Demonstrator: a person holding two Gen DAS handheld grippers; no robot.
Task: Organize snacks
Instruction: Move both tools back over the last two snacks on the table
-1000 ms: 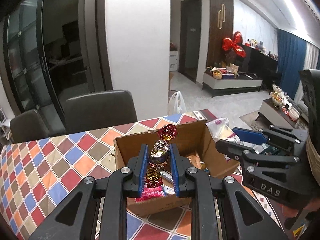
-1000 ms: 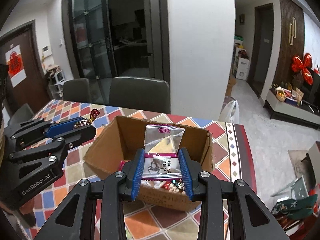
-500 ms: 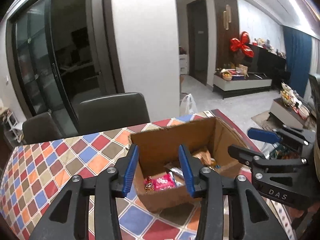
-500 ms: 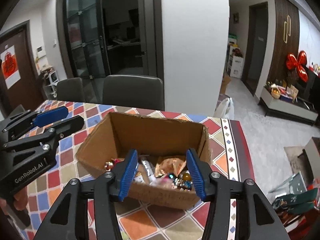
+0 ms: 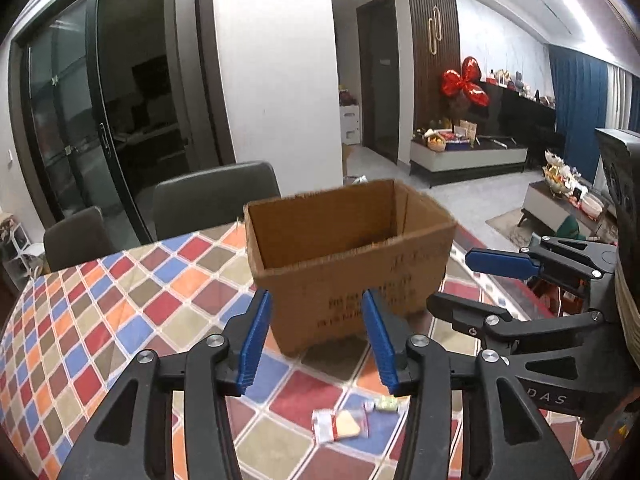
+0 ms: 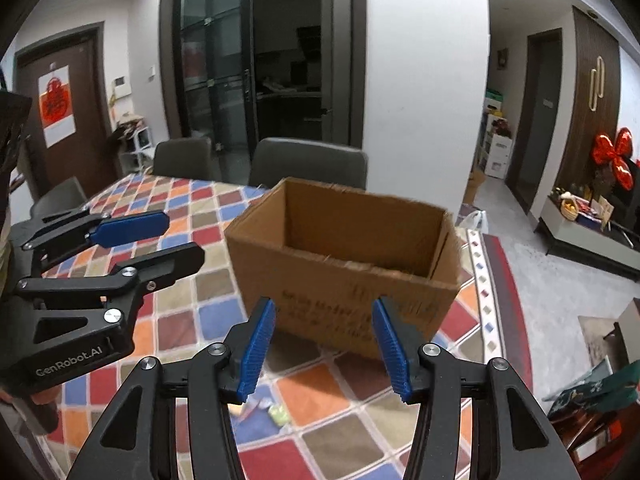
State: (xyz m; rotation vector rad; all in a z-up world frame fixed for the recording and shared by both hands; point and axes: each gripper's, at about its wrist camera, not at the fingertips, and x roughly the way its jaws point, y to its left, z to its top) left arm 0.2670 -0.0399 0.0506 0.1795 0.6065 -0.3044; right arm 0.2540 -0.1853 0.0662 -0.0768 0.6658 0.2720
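Now | left hand-held gripper (image 5: 316, 336): jaws just widened, empty | right hand-held gripper (image 6: 323, 344): jaws apart, empty | cardboard box (image 5: 352, 264): brown, open-topped, twelve o'clock on chequered tabletop (image 5: 120, 300) | wrapped snacks (image 5: 340, 426): six o'clock beneath fingers.

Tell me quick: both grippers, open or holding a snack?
Left gripper: open, nothing held; jaws have just been opening.
Right gripper: open, nothing held; jaws opened moments ago.
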